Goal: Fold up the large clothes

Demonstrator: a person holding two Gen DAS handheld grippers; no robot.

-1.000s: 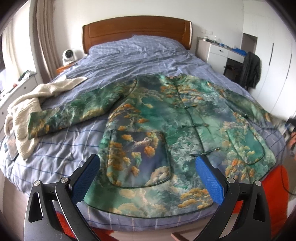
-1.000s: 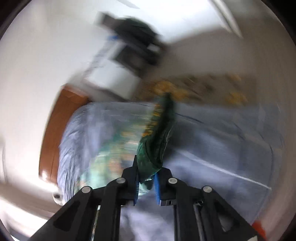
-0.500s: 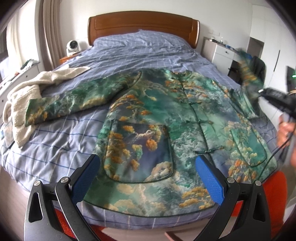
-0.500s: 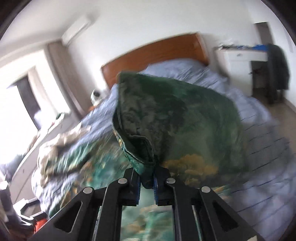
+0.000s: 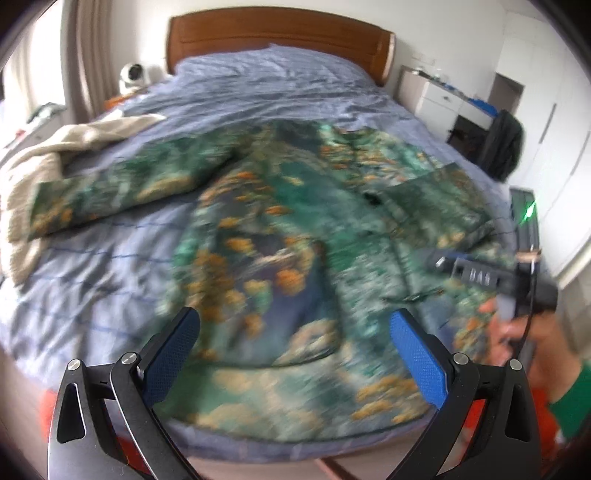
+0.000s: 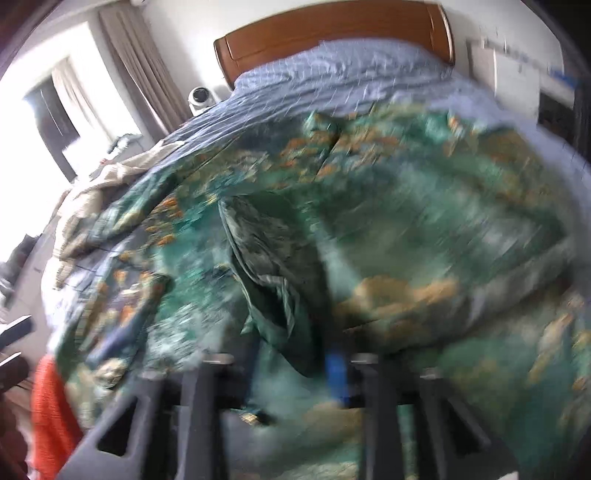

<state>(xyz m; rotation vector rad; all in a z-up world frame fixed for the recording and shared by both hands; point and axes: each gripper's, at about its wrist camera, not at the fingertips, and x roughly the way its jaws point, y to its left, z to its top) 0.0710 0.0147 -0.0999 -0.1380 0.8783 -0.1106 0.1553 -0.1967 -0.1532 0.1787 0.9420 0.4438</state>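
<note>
A green jacket [image 5: 280,236] with orange and cream print lies spread, front up, on the blue checked bed [image 5: 280,96]. Its left sleeve [image 5: 110,195] stretches out sideways. Its right sleeve [image 5: 436,199] lies folded across the chest. My left gripper [image 5: 293,326] hangs open over the jacket's hem with nothing between its blue pads. My right gripper [image 5: 476,273] hovers over the jacket's right side, held by a hand [image 5: 517,332]. In the blurred right wrist view the right gripper [image 6: 291,362] has its jaws opening, with the sleeve's dark green cuff [image 6: 277,295] loose between them.
A beige blanket [image 5: 55,155] lies on the bed's left side. A wooden headboard [image 5: 280,33] is behind, a white camera [image 5: 133,74] at back left, a white dresser [image 5: 439,99] and a dark hanging garment [image 5: 506,144] at right. Orange fabric [image 6: 48,406] lies at the bed's foot.
My right gripper swung the right sleeve from out at the side over onto the jacket's front, and its jaws have parted. The left gripper dipped a little toward the hem.
</note>
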